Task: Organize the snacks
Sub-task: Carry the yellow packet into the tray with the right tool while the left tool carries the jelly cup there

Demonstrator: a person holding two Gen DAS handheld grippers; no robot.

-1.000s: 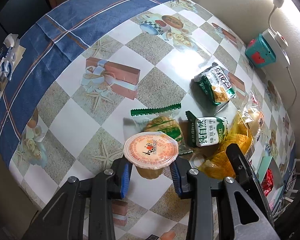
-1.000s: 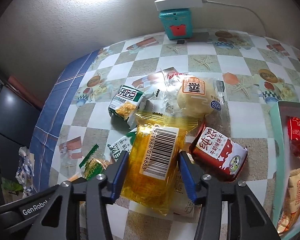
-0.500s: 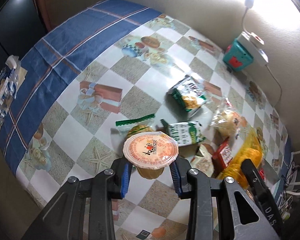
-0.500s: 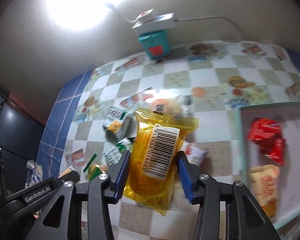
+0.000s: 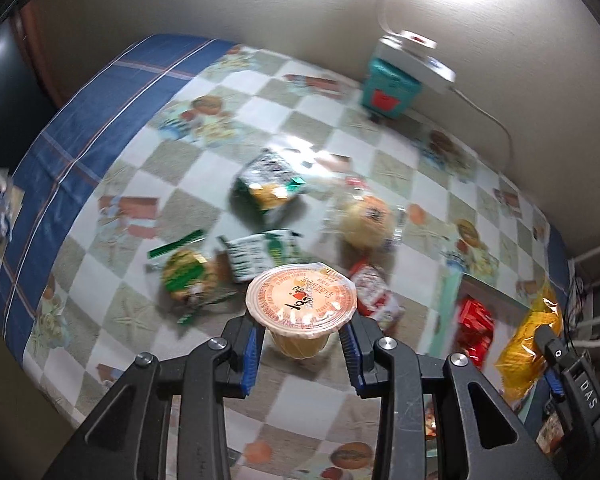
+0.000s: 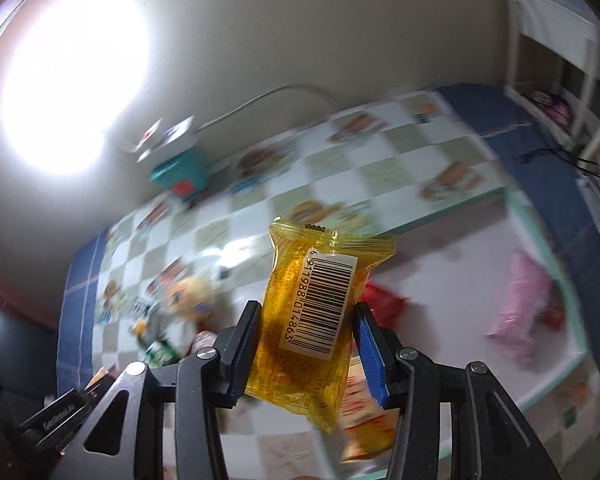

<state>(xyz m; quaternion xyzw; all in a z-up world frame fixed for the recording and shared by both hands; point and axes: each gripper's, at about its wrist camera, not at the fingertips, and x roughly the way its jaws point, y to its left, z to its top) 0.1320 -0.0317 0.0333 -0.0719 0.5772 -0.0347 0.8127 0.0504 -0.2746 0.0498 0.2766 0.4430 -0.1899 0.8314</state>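
My left gripper (image 5: pixel 302 346) is shut on a jelly cup (image 5: pixel 301 301) with an orange foil lid, held above the checked tablecloth. My right gripper (image 6: pixel 308 344) is shut on a yellow snack packet (image 6: pixel 314 312) with a barcode label, held over the white tray (image 6: pixel 452 248). That packet (image 5: pixel 530 344) and the right gripper also show at the right edge of the left wrist view. On the cloth lie two green packets (image 5: pixel 270 188), a round green-wrapped snack (image 5: pixel 186 274), a bun (image 5: pixel 366 218) in clear wrap and a red packet (image 5: pixel 374 294).
The tray (image 5: pixel 446 300) has a pale green rim and holds a red packet (image 6: pixel 382 304) and a pink packet (image 6: pixel 520 304). A teal box (image 5: pixel 390 88) with a white power strip on top stands against the back wall. A white shelf (image 6: pixel 560 40) is at the far right.
Both grippers have lifted and swung right with their snacks. The right gripper's yellow packet now hangs over the tray; the loose snacks have slid left in its view.
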